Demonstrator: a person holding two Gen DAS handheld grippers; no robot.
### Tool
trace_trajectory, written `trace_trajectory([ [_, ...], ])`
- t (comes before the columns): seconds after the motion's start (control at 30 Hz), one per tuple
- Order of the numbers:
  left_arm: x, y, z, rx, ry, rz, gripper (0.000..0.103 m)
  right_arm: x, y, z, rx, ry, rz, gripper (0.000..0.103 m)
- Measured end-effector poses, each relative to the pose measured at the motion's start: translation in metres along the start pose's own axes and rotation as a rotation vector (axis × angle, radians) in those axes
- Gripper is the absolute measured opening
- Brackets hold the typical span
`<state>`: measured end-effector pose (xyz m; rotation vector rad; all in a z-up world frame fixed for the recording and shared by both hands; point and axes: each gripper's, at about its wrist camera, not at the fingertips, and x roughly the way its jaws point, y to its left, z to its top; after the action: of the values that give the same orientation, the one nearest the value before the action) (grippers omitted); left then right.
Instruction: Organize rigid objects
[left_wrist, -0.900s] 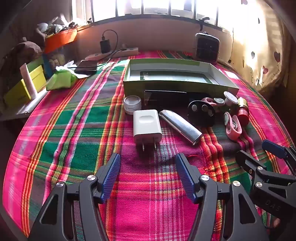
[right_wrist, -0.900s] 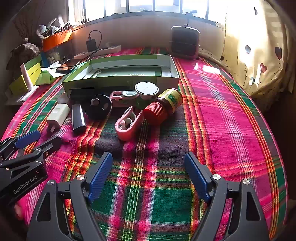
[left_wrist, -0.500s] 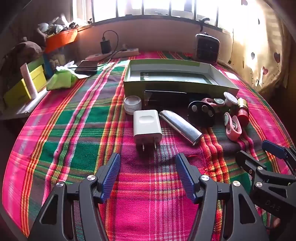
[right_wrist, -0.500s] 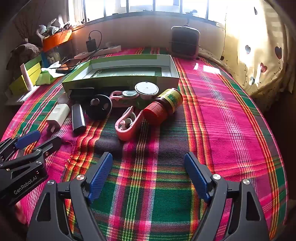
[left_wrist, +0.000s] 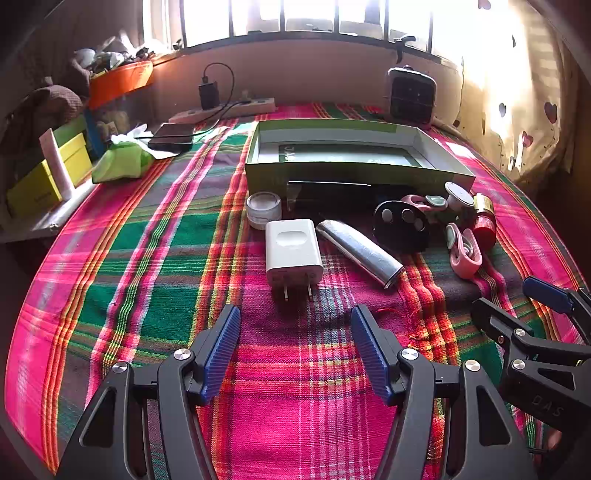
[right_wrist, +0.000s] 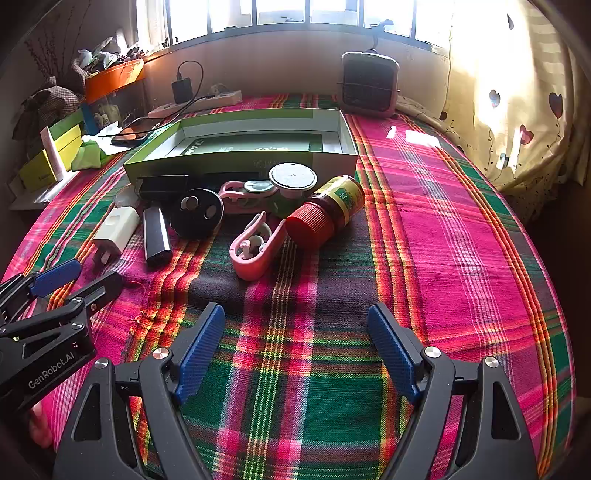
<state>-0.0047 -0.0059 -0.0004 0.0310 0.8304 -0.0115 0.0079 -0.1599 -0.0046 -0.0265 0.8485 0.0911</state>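
A green open box stands on the plaid cloth. In front of it lie a white charger plug, a silver-black bar, a small white jar, a black disc, a pink case, a white-lidded jar and a red-capped bottle. My left gripper is open and empty, just short of the plug. My right gripper is open and empty, short of the pink case.
A small heater stands behind the box. A power strip, a phone, a green cloth and yellow boxes lie at the left. A curtain hangs at the right.
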Motion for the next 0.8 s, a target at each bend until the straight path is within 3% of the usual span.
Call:
trace_trajectory([
  [0.8,-0.0004,0.0005,-0.0011,-0.001,-0.002,-0.003,0.062,0.0001,0.0,-0.0003,0.0,-0.001,0.0,0.08],
])
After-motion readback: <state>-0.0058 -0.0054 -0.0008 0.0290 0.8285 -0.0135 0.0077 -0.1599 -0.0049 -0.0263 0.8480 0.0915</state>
